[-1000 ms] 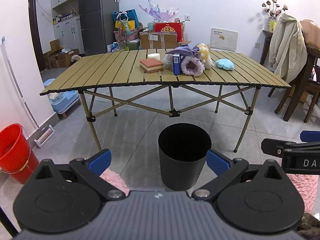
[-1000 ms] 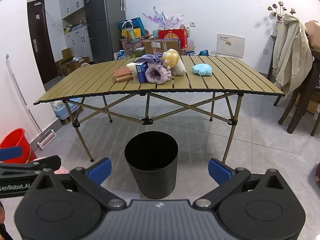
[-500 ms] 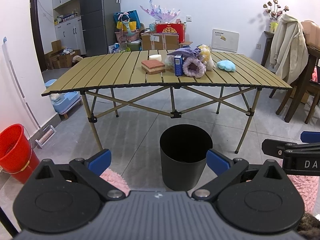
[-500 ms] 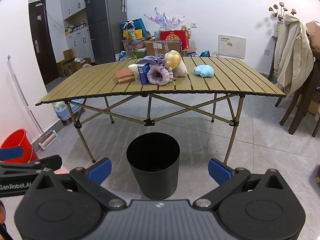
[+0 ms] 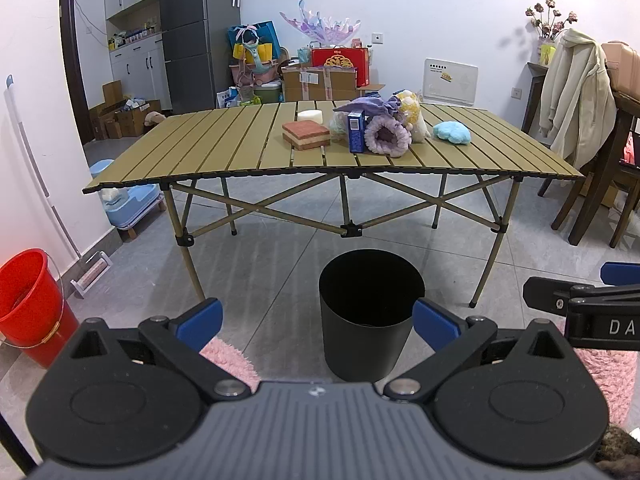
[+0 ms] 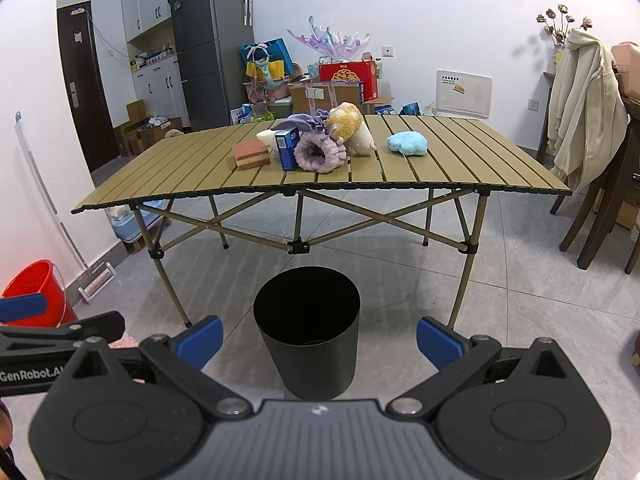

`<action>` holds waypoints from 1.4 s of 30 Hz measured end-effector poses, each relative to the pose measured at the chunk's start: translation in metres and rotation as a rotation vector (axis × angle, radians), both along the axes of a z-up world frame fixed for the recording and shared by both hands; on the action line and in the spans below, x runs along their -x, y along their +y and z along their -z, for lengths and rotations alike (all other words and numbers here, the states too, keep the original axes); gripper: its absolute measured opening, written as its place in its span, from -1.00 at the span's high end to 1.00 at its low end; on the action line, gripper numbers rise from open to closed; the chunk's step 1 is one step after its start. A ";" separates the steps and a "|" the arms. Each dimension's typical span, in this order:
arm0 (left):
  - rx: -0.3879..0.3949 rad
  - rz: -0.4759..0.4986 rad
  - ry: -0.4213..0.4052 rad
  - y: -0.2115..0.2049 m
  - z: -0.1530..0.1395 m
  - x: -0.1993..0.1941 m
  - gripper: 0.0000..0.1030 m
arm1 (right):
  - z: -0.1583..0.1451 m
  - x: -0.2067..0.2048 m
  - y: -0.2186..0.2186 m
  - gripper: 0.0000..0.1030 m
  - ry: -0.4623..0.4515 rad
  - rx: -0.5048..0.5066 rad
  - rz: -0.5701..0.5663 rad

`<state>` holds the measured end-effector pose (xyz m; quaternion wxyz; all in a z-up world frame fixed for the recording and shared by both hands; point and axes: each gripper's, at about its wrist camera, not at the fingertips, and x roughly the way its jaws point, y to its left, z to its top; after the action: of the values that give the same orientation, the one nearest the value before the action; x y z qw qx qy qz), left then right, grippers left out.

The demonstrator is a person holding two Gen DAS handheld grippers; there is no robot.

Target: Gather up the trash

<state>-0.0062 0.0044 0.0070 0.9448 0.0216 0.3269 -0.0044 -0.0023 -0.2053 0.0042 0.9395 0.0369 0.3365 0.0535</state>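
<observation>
bright, even, sharp; fisheye-bent edges, light perhaps from overhead.

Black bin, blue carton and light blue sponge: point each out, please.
black bin [image 5: 366, 336], left wrist view, front wall.
blue carton [image 6: 289, 149], right wrist view, front face.
light blue sponge [image 6: 407, 143], right wrist view, top surface.

the bench [image 5: 224, 148] top is matt tan slats on thin metal legs. on it, at its 12 o'clock part, lie a porous layered sponge [image 5: 306, 134], a printed blue paper carton [image 5: 356, 131] and a fuzzy purple cloth ring [image 5: 388, 136]. the bin [image 5: 370, 316] looks matt black and smooth. the floor [image 5: 280, 264] is grey tile with slight sheen.
</observation>
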 end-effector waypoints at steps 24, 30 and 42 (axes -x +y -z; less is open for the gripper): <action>-0.003 0.001 -0.005 0.000 -0.006 -0.001 -1.00 | -0.002 -0.001 0.000 -1.00 -0.004 -0.003 0.000; -0.005 0.001 -0.011 -0.004 -0.016 0.000 -1.00 | -0.007 -0.001 0.000 -1.00 -0.008 -0.006 0.001; -0.006 0.002 -0.019 -0.005 -0.017 -0.001 -1.00 | -0.009 -0.002 -0.001 -1.00 -0.020 -0.010 0.004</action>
<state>-0.0053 -0.0002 0.0244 0.9478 0.0246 0.3180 -0.0042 0.0001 -0.2058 0.0132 0.9428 0.0417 0.3265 0.0535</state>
